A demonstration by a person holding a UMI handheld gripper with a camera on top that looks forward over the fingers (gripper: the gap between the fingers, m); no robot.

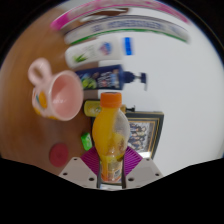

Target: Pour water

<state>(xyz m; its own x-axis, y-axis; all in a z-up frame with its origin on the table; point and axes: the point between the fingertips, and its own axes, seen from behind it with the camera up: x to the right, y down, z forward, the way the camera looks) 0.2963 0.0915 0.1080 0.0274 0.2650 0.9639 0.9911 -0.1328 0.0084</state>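
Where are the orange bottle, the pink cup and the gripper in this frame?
orange bottle [109, 135]: gripper view, on its body, held between the fingers.
pink cup [62, 97]: gripper view, on its inner wall.
gripper [110, 172]: gripper view, midway between its fingertips, closed on the bottle.

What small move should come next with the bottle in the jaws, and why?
Probably swing the gripper toward the pink cup, keeping the bottle upright. The orange bottle sits gripped between the jaws, its orange cap apparently on, and the cup stands open-mouthed beyond and to one side, not under the bottle. Pouring needs the bottle beside the cup first.
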